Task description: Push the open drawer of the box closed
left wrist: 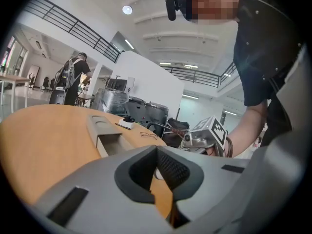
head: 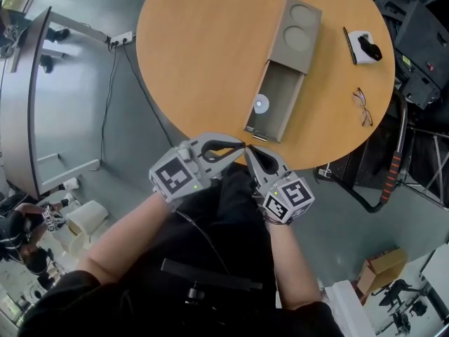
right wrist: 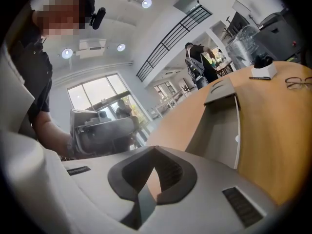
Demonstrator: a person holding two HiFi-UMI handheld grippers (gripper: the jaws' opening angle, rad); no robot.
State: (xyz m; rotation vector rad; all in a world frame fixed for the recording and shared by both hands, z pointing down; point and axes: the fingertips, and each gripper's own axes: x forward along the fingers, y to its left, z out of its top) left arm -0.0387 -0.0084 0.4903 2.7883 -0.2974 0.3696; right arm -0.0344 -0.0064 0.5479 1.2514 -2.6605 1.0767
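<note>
A grey box lies on the round wooden table, and its drawer is pulled open toward me. A small white round object sits inside the drawer. My left gripper and right gripper hover at the table's near edge, just short of the drawer front, tips almost touching each other. Both are shut with nothing between them. In the left gripper view the shut left gripper points past the drawer. The right gripper faces the drawer from the front.
A pair of glasses, a black pen and a white pad carrying a black object lie on the table's right side. A black chair frame stands right of the table. Cables run over the floor at left.
</note>
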